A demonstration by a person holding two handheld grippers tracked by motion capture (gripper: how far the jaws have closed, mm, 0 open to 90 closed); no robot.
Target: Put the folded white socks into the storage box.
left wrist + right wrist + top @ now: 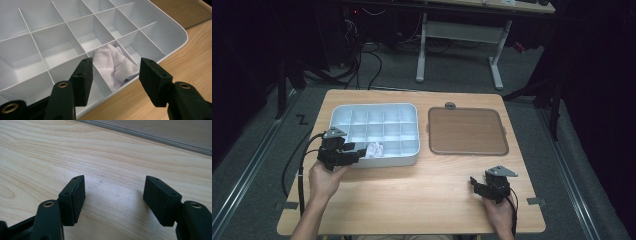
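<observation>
Here, my left gripper (115, 72) wide, nothing gripped, at the tray's (412, 111) near edge, white cloth (116, 65) in a near-row tray compartment, my right gripper (114, 200) wide over table (112, 157), well right of tray

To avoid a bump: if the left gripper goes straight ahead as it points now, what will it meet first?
Probably the white cloth in a near-row compartment of the divided tray; the left gripper has open jaws and aims at it, though depth is unclear.
</observation>
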